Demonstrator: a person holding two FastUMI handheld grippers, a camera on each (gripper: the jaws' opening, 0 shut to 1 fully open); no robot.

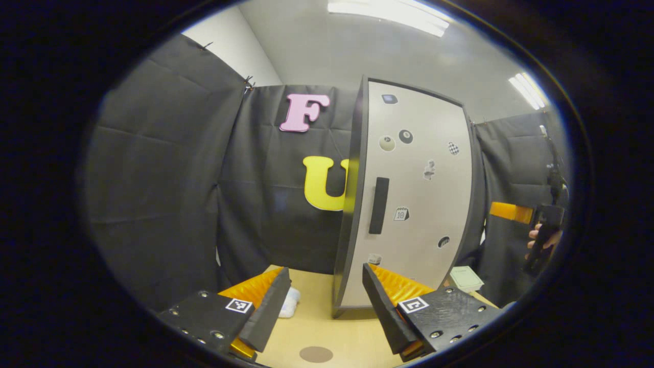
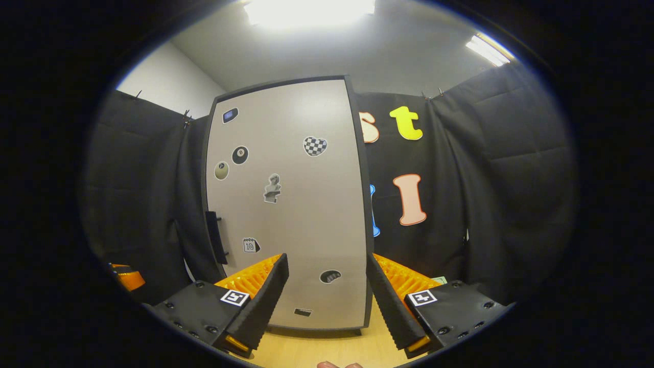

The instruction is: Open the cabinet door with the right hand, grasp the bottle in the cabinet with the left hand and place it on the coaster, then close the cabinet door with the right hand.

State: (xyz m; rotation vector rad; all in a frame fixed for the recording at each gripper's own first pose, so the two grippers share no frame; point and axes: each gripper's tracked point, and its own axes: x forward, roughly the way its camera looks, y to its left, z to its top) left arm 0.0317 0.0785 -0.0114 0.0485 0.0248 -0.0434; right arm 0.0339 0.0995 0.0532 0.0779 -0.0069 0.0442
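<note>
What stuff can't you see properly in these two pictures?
- Bottle: hidden behind the shut cabinet door in both views.
- Coaster: partly cut off at the bottom edge of the left gripper view.
- White object: half hidden by a left gripper finger.
- Stickers: too small to make out.
- Green pad: partly behind the cabinet's corner.

One cabinet (image 1: 409, 204), one handle (image 1: 378, 205), one coaster (image 1: 316, 353), and nine stickers on the door.

Both views toward cabinet door (image 1: 414, 204)
</note>
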